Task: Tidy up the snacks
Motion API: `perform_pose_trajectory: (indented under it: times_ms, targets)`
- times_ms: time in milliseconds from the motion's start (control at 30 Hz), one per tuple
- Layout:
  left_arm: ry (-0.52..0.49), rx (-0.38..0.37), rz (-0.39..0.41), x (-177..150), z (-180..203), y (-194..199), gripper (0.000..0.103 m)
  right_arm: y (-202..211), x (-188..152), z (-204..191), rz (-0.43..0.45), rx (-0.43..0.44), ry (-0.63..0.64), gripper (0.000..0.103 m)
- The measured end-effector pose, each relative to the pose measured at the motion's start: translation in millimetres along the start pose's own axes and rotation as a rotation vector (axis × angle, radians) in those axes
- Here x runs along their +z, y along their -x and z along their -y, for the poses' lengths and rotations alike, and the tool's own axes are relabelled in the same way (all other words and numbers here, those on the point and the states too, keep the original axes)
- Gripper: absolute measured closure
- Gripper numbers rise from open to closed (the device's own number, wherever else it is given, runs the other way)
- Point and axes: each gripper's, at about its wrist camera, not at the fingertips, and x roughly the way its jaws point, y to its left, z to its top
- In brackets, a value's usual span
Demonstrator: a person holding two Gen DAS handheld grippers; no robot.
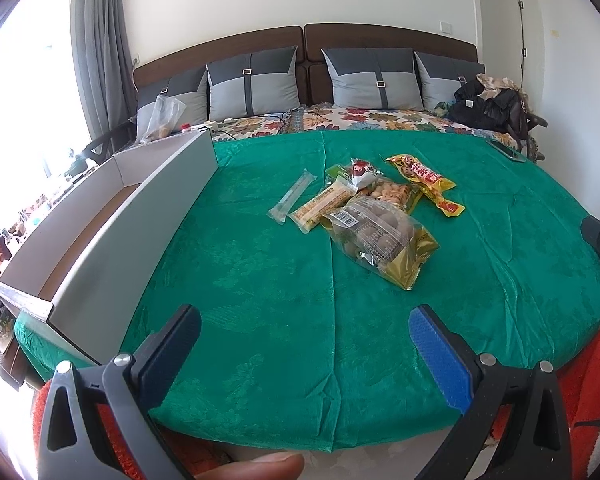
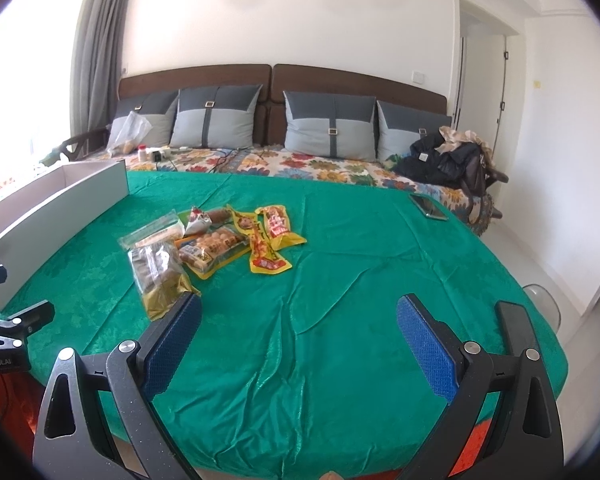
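Note:
Several snack packets lie in a loose pile (image 1: 374,208) on the green cloth (image 1: 260,288), also in the right wrist view (image 2: 212,244). Nearest me is a clear bag of brown balls with a gold bottom (image 1: 380,240) (image 2: 158,276). Yellow packets (image 1: 426,182) (image 2: 268,240) lie at the far right of the pile, and a clear tube packet (image 1: 294,196) at its left. A long grey-white cardboard box (image 1: 112,228) (image 2: 56,204) stands open at the left. My left gripper (image 1: 304,344) is open and empty above the near cloth. My right gripper (image 2: 300,336) is open and empty, right of the pile.
A phone (image 2: 428,207) (image 1: 506,150) lies at the cloth's far right edge. Behind are grey pillows (image 1: 376,78), a floral cover, cables, a plastic bag (image 1: 162,116) and dark clothes (image 1: 488,108). A second dark phone (image 2: 516,328) lies by my right finger.

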Motion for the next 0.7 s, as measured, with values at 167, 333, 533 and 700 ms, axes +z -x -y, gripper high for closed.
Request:
perform_pose_trajectory:
  times_ms: [167, 333, 533, 700]
  targets:
    - [0.005, 0.008, -0.003, -2, -3, -2, 0.000, -5, -4, 3, -0.034, 0.003, -0.026, 0.004]
    - [-0.002, 0.015, -0.003, -3, -3, -4, 0.000, -4, -5, 2, -0.032, 0.008, -0.020, 0.004]
    - [-0.016, 0.016, -0.047, -7, 0, -17, 0.000, -5, -6, -1, -0.044, 0.026, -0.001, 0.004]
    - [-0.008, 0.003, -0.096, -12, 1, -26, 0.000, -10, -9, -7, -0.074, 0.061, 0.020, 0.004]
